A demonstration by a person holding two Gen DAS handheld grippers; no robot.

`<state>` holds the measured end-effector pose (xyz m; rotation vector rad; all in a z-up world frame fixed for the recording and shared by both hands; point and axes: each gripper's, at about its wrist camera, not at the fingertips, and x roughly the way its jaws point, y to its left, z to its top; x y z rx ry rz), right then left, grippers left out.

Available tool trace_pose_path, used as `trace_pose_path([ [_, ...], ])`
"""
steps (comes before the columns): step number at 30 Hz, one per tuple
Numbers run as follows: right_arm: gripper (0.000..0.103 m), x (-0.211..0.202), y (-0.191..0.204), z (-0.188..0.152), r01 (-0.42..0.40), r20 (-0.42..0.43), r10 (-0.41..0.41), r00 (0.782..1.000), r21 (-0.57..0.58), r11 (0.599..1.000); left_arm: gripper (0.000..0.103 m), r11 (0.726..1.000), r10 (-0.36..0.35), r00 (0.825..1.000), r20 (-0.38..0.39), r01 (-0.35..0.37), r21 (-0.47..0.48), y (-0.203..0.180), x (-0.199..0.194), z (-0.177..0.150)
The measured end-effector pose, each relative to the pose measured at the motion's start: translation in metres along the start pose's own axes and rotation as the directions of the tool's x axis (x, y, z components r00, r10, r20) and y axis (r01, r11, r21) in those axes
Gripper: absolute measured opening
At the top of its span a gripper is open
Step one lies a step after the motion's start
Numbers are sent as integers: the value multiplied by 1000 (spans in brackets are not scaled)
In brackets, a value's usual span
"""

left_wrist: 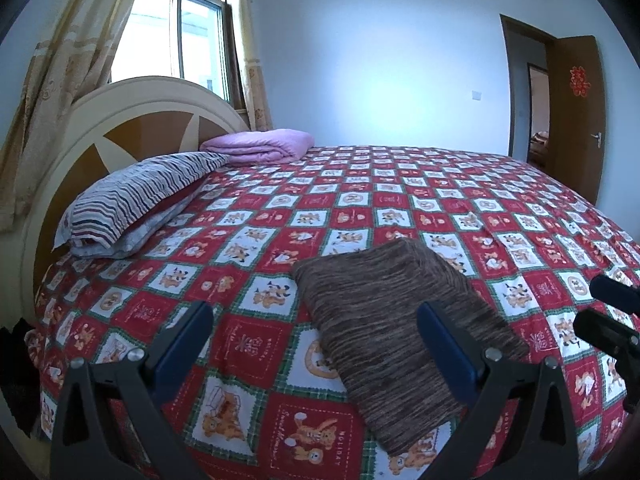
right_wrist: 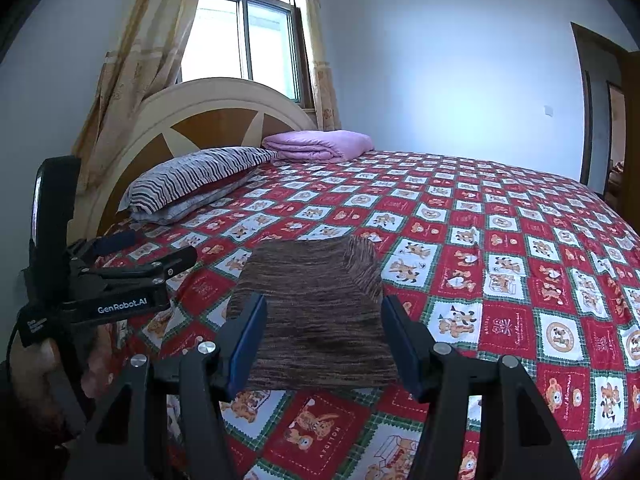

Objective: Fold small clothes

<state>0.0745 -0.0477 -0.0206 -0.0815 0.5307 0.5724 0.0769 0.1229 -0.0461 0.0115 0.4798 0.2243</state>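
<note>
Lying folded near the bed's near edge, the brown striped knit garment (right_wrist: 316, 316) looked finished, which likely explained why the right gripper (right_wrist: 324, 340) and left gripper (left_wrist: 316, 344) both hovered with jaws wide, holding nothing. The left gripper's side read "GenRobot.AI"; the patchwork bedspread (right_wrist: 520, 240) showed "HOLIDAY".

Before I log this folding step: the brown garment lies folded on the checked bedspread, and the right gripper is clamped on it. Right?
Not quite. The brown garment does lie folded on the checked bedspread, but the right gripper is open above it, gripping nothing, as the right wrist view shows.
</note>
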Motion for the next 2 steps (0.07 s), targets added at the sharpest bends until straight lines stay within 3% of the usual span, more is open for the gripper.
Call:
trace_pose_path([
  [2, 60, 1, 1, -1, 1, -2, -1, 1000, -5, 1000, 103, 1000, -3, 1000, -2, 3, 2, 0, 0, 0],
])
